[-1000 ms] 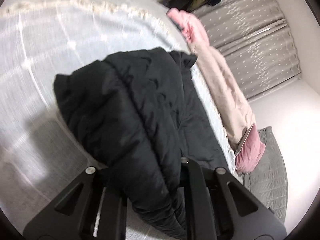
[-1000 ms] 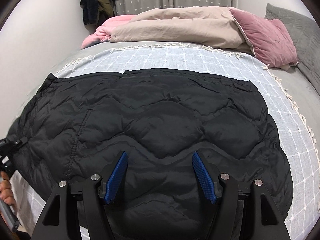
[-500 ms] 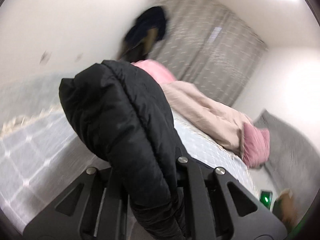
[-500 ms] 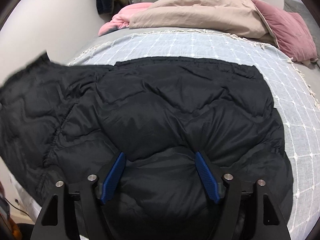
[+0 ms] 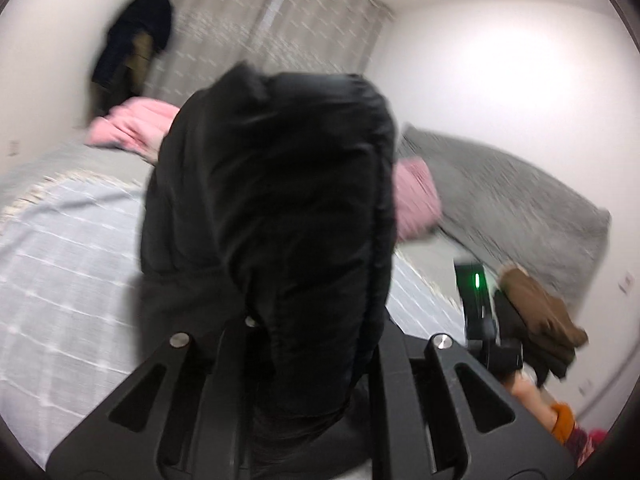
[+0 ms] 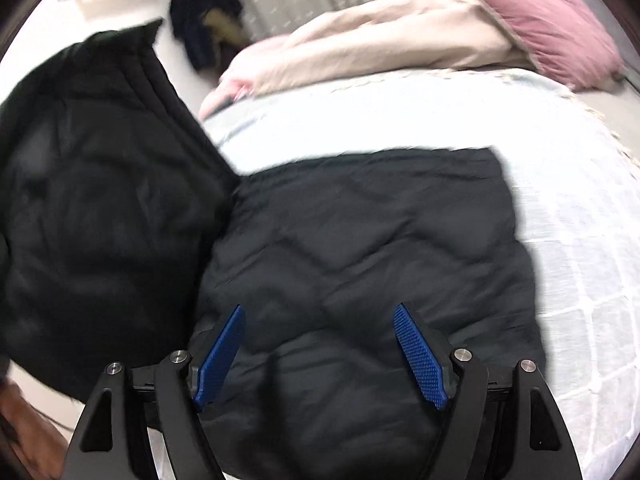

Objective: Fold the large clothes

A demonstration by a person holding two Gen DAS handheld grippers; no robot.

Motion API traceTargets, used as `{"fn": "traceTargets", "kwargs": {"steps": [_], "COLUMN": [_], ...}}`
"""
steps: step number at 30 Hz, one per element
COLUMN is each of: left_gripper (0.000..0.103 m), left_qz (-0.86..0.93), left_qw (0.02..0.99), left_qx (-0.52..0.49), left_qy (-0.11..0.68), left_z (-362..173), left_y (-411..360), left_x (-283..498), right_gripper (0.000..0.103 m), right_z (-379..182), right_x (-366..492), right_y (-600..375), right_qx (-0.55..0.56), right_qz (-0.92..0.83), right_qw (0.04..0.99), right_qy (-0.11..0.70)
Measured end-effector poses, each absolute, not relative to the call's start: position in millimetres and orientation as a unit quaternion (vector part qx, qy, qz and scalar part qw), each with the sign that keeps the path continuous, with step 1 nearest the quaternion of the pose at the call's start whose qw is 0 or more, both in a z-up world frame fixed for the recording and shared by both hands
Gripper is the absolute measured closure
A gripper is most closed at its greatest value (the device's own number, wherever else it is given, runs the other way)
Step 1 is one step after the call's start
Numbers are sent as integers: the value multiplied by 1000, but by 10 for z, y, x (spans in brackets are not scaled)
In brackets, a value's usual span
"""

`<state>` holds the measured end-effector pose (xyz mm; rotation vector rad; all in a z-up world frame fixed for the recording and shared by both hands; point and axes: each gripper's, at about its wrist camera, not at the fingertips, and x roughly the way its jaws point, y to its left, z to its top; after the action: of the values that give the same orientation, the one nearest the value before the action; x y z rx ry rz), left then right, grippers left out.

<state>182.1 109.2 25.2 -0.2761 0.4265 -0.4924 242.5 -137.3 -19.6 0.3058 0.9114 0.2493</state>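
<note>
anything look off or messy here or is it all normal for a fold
Nothing stands out. The left tool grips one side of the black jacket and holds it raised above the bed, as a fold needs. The right tool is open over the flat part. The duvet lies bunched behind.

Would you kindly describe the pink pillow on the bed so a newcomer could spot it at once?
Start at the bed with the pale blue checked blanket. Along its far side lies a bunched beige duvet. The dusty pink velvety pillow sits at its right end, darker and plumper than the light pink fabric at the left.
</note>
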Motion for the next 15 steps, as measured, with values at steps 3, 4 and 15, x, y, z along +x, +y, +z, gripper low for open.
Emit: {"fn": "traceTargets", "kwargs": {"steps": [3,4,15], "left_gripper": [83,80,27], "left_qz": [-280,-291,-420], "left_qw": [919,912,847], "left_qx": [-114,-107,12], "left_qy": [254,269,325], "left_z": [78,17,-105], "left_y": [786,696,199], "left_x": [1971,1995,1977], "right_gripper": [25,25,25], "right_z": [-232,-246,-244], "right_x": [2422,2412,2246], "right_y": [-1731,-1858,-2699], "right_qx": [186,203,329], "right_qz": [92,85,49], "right_qw": [874,871,850], "right_qy": [440,440,408]}}
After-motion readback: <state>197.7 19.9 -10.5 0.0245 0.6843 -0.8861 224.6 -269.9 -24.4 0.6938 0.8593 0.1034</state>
